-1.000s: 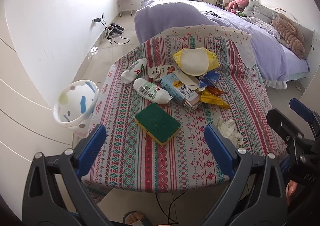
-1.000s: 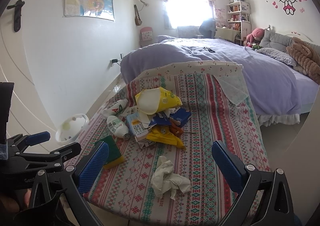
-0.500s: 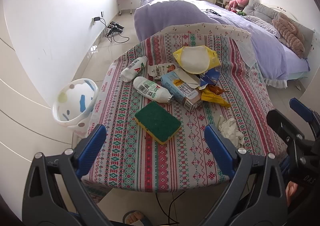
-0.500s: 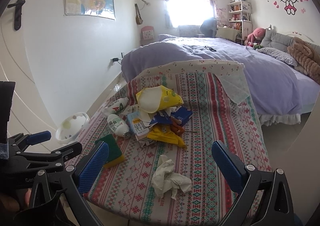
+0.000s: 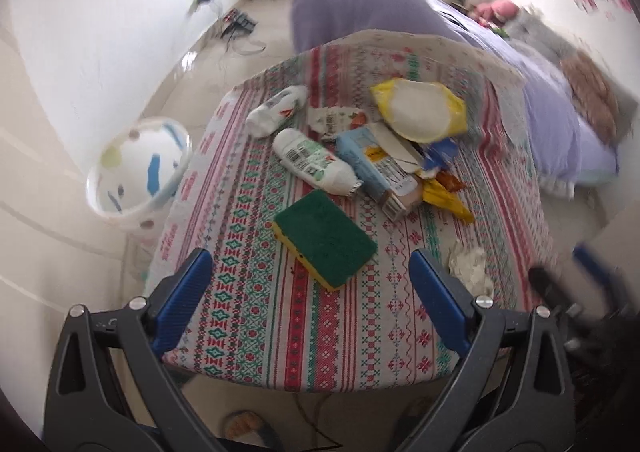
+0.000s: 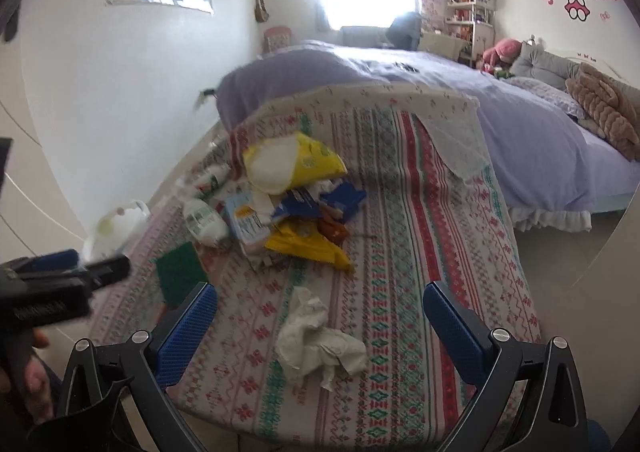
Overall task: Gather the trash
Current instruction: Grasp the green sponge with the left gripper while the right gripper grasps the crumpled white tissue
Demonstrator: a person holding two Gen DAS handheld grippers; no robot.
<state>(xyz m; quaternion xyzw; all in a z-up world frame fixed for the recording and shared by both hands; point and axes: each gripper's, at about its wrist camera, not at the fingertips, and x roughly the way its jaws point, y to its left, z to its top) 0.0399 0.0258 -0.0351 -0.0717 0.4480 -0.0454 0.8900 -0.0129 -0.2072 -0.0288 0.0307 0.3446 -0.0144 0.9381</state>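
nothing is collected yet, i judge: all trash lies on the patterned table (image 5: pixel 256 316) and the bin (image 5: pixel 138 171) beside it looks empty. both the left gripper (image 5: pixel 310 292) and right gripper (image 6: pixel 320 318) are wide open, holding nothing. the crumpled tissue (image 6: pixel 318 344) lies just ahead of the right one, the green sponge (image 5: pixel 324 238) ahead of the left

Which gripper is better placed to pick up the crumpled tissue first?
The right gripper, probably. The tissue lies straight ahead between its open fingers, near the table edge. From the left gripper the tissue sits off to its right, and the sponge is what lies ahead.
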